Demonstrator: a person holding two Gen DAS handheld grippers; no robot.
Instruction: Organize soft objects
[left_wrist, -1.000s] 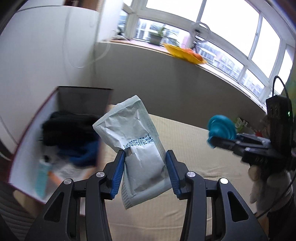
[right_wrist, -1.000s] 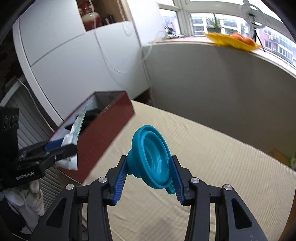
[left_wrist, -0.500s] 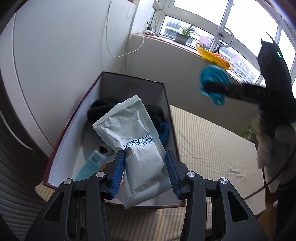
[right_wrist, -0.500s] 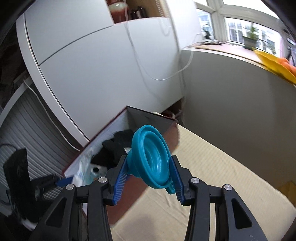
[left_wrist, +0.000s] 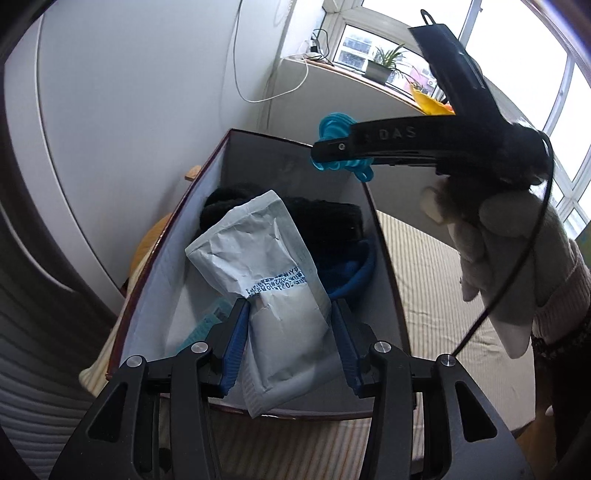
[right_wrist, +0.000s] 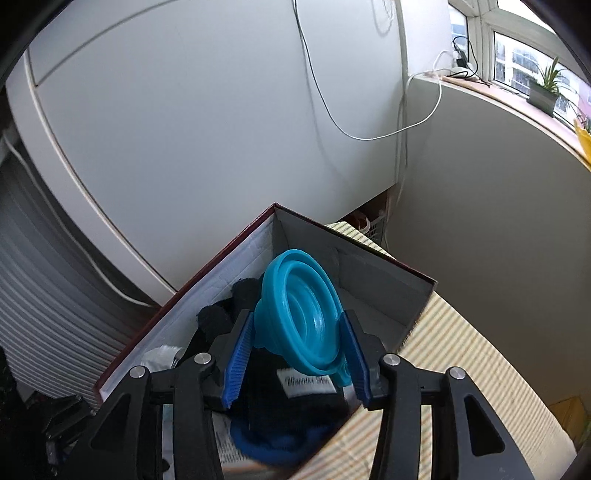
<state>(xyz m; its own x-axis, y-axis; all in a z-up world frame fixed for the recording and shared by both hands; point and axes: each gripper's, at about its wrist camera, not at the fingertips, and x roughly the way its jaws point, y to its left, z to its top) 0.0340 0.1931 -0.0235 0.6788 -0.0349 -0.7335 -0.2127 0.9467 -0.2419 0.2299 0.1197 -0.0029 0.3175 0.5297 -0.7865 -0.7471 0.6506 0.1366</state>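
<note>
Striped bedding (left_wrist: 424, 273) carries an open box (left_wrist: 162, 273). Over it, the left gripper (left_wrist: 288, 339) clamps a grey pouch (left_wrist: 266, 273), the right gripper (right_wrist: 299, 350) a blue funnel (right_wrist: 301, 317); both jaws are opening.

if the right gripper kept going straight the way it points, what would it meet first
Probably the black knitted fabric lying in the open maroon cardboard box, just beyond the blue collapsible silicone funnel between the right gripper fingers; depth is uncertain.

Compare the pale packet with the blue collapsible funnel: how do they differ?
The packet is pale grey, flat and crinkled with printed text; the funnel is bright blue, round and ringed. The packet is in the left gripper, the funnel in the right gripper. Both are above the box.
</note>
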